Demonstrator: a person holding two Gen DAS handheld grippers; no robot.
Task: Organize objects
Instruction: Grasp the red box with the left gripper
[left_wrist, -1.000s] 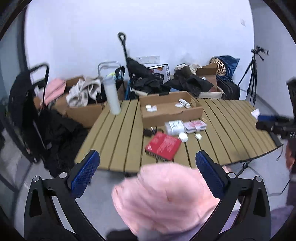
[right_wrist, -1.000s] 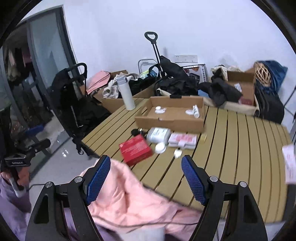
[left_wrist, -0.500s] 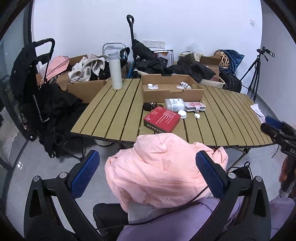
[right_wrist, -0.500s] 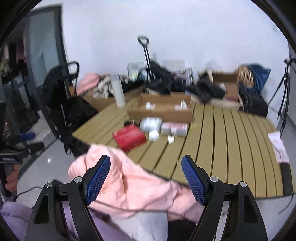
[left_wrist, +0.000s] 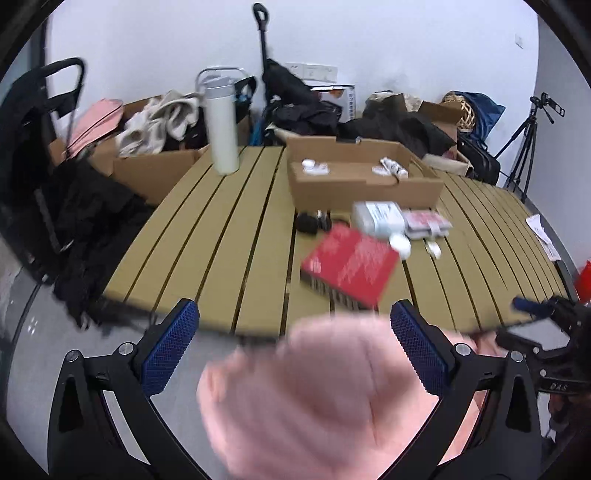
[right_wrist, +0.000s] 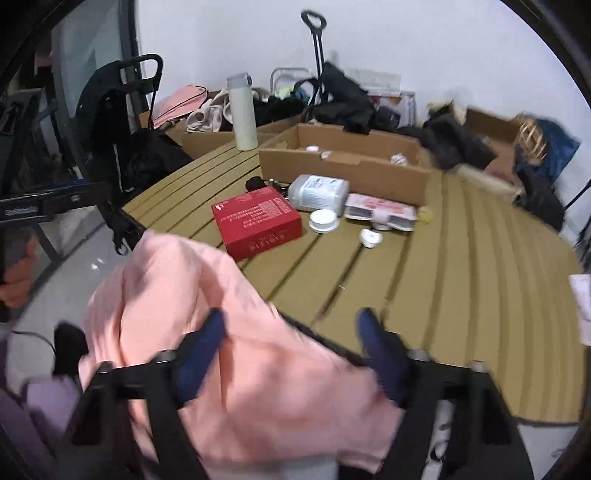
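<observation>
A red box (left_wrist: 349, 266) lies near the front of the slatted wooden table (left_wrist: 229, 229); it also shows in the right wrist view (right_wrist: 258, 219). Behind it lie a clear white-labelled pack (left_wrist: 378, 218), a pink packet (left_wrist: 426, 223), a white round lid (right_wrist: 323, 220) and a small white piece (right_wrist: 370, 237). An open cardboard tray (left_wrist: 364, 179) holds small white items. My left gripper (left_wrist: 294, 334) is open above a person's pink-hooded head (left_wrist: 317, 398). My right gripper (right_wrist: 291, 339) is open over the pink hood (right_wrist: 207, 317), off the table's front edge.
A tall white bottle (left_wrist: 221, 123) stands at the table's back left. Cardboard boxes with clothes (left_wrist: 155, 129), black bags (left_wrist: 310, 107) and a trolley handle (left_wrist: 260, 22) crowd behind it. A tripod (left_wrist: 524, 147) stands at the right. A black stroller (right_wrist: 118, 122) stands left.
Both grippers moved forward and down toward the table, so the red box and tray look larger. Both views are motion-blurred. The jaws stayed open.
</observation>
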